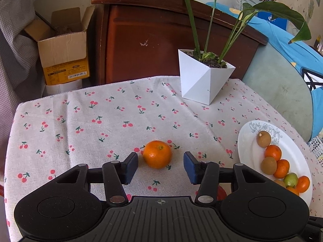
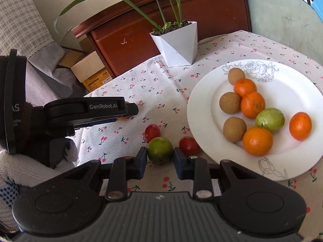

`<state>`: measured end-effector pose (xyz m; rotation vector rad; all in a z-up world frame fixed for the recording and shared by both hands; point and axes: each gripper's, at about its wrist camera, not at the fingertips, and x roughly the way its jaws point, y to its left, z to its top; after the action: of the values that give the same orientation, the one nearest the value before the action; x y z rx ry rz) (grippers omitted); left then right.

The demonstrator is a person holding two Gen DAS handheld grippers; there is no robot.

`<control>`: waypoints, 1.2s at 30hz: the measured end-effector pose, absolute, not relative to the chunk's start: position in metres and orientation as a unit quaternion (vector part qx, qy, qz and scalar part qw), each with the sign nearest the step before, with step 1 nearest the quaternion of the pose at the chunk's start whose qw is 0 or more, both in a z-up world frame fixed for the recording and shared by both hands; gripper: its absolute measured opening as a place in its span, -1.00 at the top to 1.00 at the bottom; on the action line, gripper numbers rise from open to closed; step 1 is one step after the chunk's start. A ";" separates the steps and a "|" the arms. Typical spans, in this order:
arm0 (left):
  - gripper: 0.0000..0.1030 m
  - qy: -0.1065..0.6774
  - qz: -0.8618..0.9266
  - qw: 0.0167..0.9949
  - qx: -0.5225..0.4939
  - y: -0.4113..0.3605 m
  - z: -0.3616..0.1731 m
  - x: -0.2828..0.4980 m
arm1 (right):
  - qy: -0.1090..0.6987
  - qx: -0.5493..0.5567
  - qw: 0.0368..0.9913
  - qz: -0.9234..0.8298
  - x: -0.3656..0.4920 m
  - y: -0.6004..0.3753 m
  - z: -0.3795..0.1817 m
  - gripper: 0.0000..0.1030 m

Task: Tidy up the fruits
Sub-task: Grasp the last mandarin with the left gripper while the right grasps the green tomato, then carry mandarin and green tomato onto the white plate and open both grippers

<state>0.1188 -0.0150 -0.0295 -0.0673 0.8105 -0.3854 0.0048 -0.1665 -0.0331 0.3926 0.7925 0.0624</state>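
A loose orange [image 1: 157, 154] lies on the cherry-print cloth just ahead of my left gripper [image 1: 160, 167], which is open with a finger on either side and apart from it. My right gripper [image 2: 160, 162] has its pads touching both sides of a green fruit [image 2: 159, 150] that rests on the cloth. Two red fruits [image 2: 151, 132] [image 2: 188, 145] lie beside it. A white plate [image 2: 282, 92] at the right holds several oranges, brown fruits and one green fruit; it also shows in the left wrist view [image 1: 248, 141]. The left gripper appears side-on in the right wrist view [image 2: 132, 109].
A white angular pot with a green plant [image 1: 203, 80] stands at the table's far side, seen too in the right wrist view [image 2: 177, 46]. A brown wooden cabinet [image 1: 151, 40] and an open cardboard box [image 1: 64, 50] are behind the table. A grey-green chair [image 1: 282, 92] is at the right.
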 end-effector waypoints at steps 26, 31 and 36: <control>0.45 0.352 -0.196 0.914 -0.051 -0.020 0.000 0.102 | 0.352 0.229 0.907 0.031 -0.008 -0.191 -0.008 0.45; 0.45 0.342 -0.216 0.913 -0.057 -0.033 0.009 0.095 | 0.333 0.240 0.912 0.011 -0.012 -0.209 0.002 0.45; 0.45 0.337 -0.239 0.909 -0.060 -0.053 0.015 0.090 | 0.316 0.246 0.916 -0.017 -0.019 -0.234 0.011 0.45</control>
<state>0.0903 -0.0526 0.0147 -0.1237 0.6960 -0.4923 -0.0185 -0.2336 0.0112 0.5056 0.6509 -0.0359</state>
